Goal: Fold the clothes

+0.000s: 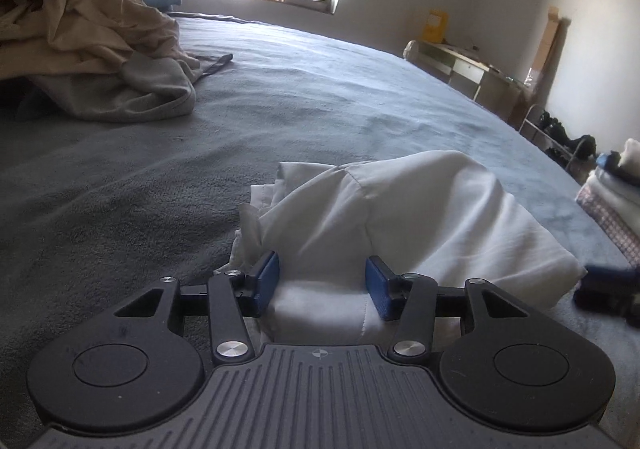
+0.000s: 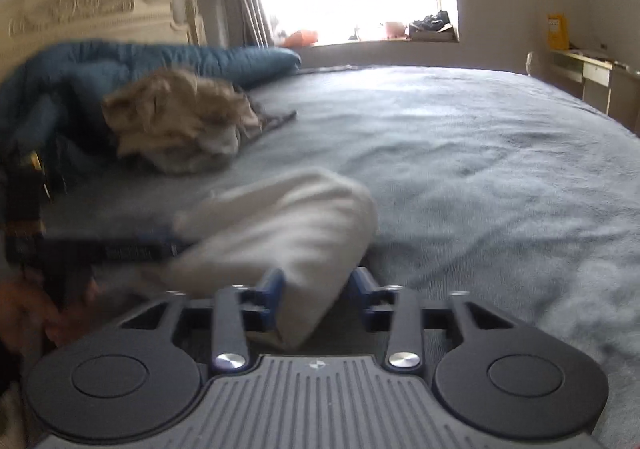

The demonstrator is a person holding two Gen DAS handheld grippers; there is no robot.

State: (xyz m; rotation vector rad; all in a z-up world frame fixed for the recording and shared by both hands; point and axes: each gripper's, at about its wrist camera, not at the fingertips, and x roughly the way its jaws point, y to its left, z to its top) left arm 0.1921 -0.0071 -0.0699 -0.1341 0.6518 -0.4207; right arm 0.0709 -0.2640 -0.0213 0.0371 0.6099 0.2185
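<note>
While the white garment (image 1: 404, 217) lies bunched on the grey bedspread (image 1: 280, 101), the left gripper (image 1: 324, 287) sits low over its near edge, jaws about half apart with a fold of white cloth filling the gap between the blue pads (image 1: 266, 281). Whether those pads actually pinch the cloth is hard to call; the fabric looks to reach both, yet no squeeze shows. Over in the right wrist view, blurred by motion, the right gripper (image 2: 318, 299) straddles the other end of the garment (image 2: 280, 225), jaws also about half apart: the left pad sits against the cloth, and dark space shows by the right pad. The other gripper body (image 2: 100, 245) shows at the left of that view, alongside the cloth. Farther up the bed, a tan heap of clothes (image 1: 84, 37) sits well apart from the white piece, next to a blue quilt (image 2: 120, 65). A folded stack (image 1: 616, 193) shows at the right edge of the left view.
</note>
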